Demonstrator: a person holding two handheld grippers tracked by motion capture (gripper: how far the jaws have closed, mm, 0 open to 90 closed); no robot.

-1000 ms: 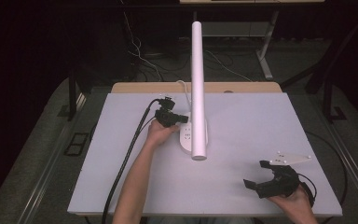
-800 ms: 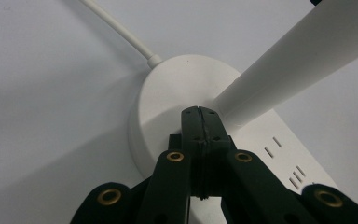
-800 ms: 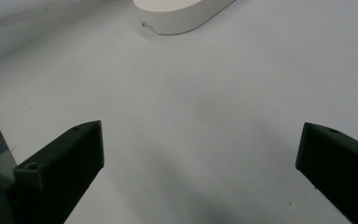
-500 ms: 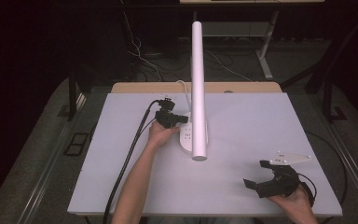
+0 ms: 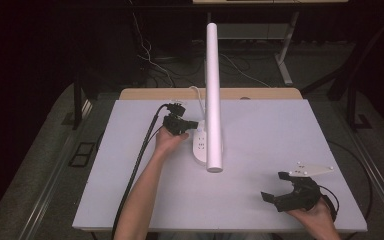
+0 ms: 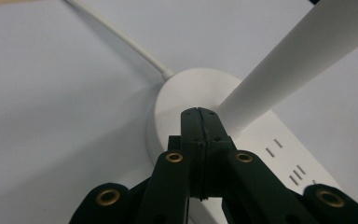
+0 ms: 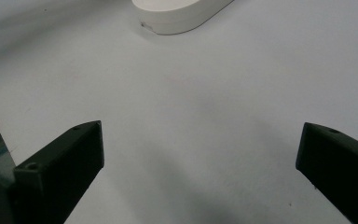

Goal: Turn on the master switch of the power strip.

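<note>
A black cable (image 5: 139,165) runs along the left of the white surface (image 5: 260,130) up to the left gripper (image 5: 192,124), which the person's left hand (image 5: 169,142) holds at the rear centre of the surface. In the left gripper view its fingers (image 6: 199,135) are pressed flat together with nothing between them, their tips resting against the rounded end of the lamp base (image 6: 186,100), right at the foot of the lamp's arm.

The white desk lamp (image 5: 213,95) stands just right of that gripper. Its oval base (image 5: 202,147) lies flat on the surface, with small dark markings on top, and a thin white cord (image 6: 116,37) leaves the base toward the far edge. A long white tube rises from the base and leans toward the camera in the high view.

Well apart, at the near right corner, the right hand (image 5: 314,215) holds the right gripper (image 5: 275,187) low over bare surface. Its fingers (image 7: 63,163) are spread wide, gripping nothing; the near end of the lamp base (image 7: 177,14) shows far ahead of them. A grey three-cornered plate (image 5: 311,170) sits on top of this gripper.
</note>
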